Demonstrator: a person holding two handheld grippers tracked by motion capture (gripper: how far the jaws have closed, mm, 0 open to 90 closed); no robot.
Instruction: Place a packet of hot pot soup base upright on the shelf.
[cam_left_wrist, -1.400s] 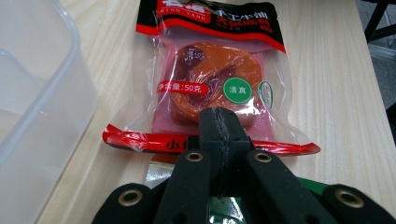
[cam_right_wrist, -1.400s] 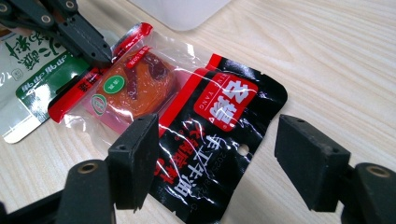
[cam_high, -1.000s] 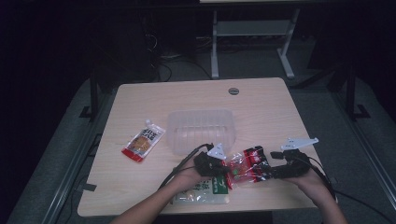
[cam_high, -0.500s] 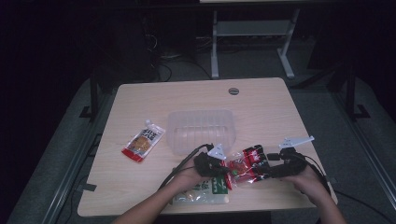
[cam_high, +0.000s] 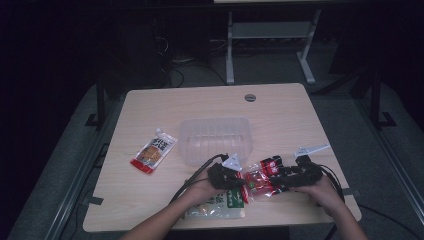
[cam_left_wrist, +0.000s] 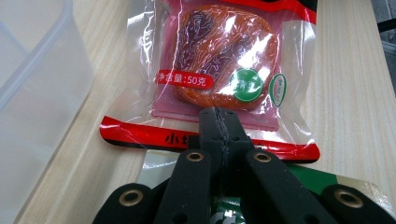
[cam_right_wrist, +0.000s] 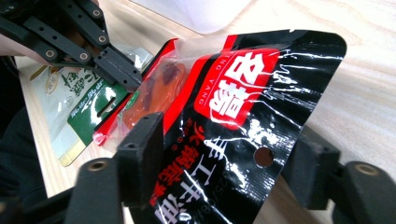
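Note:
A clear packet with red trim and an orange-brown snack (cam_left_wrist: 219, 60) lies on the table near the front edge. My left gripper (cam_left_wrist: 218, 126) is shut on its near sealed edge, as the right gripper view also shows for the left gripper (cam_right_wrist: 119, 65). A black and red packet (cam_right_wrist: 233, 116) lies partly over the clear one (cam_right_wrist: 154, 88). My right gripper (cam_right_wrist: 226, 163) straddles the black packet, whose side edges reach both pads. Its jaws have just been closing and still stand wide. From above, the left gripper (cam_high: 241, 181) and right gripper (cam_high: 272, 175) face each other.
A clear plastic tub (cam_high: 215, 140) stands mid-table, just behind the hands. A green and white packet (cam_high: 220, 205) lies under the left hand. An orange pouch (cam_high: 154, 150) lies to the left. Cables trail off the front edge. A round hole (cam_high: 250, 97) sits near the far edge.
My right gripper has moved left and slightly down, closer to the left gripper and over the black packet. The left hand has not moved.

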